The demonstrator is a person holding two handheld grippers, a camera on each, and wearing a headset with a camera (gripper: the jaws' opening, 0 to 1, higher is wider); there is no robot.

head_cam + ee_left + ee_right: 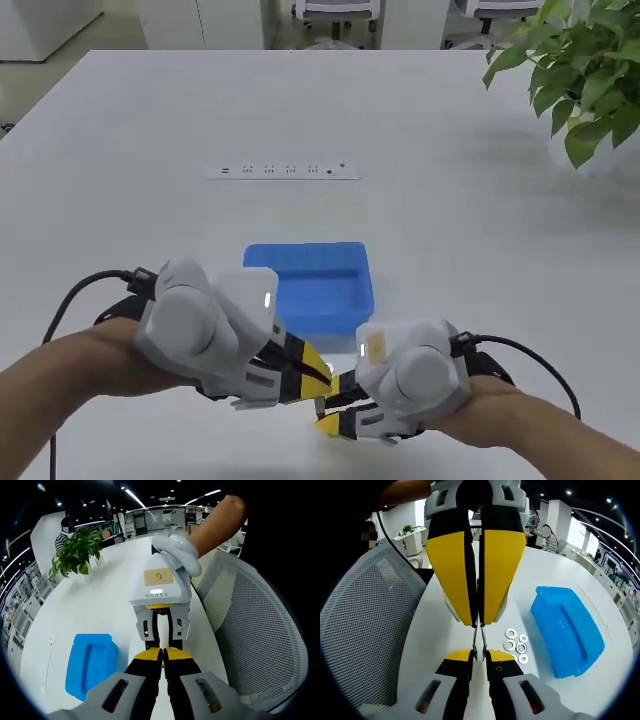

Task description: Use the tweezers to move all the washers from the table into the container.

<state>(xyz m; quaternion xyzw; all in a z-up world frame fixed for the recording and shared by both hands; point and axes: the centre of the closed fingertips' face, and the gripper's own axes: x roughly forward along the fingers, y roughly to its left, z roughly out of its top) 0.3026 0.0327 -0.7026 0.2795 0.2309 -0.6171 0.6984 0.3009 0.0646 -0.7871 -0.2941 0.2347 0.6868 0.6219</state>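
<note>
No washer shows inside the blue container (567, 630) yet: 5 washers (516, 644) lie on the table (450, 200) just beside it, all left to move. Near it, the left gripper (162, 653) and right gripper (479, 655) both pinch the tweezers (479, 637). The tweezers' tips are hard to make out.

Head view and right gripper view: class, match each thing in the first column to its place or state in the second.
1 silver metal washers
2 blue plastic container
3 thin metal tweezers
4 green leafy plant

A at the white table's far right
B pinched between yellow jaws
C loose beside the container
D open-topped and empty

Pairs: 1-C, 2-D, 3-B, 4-A
</note>
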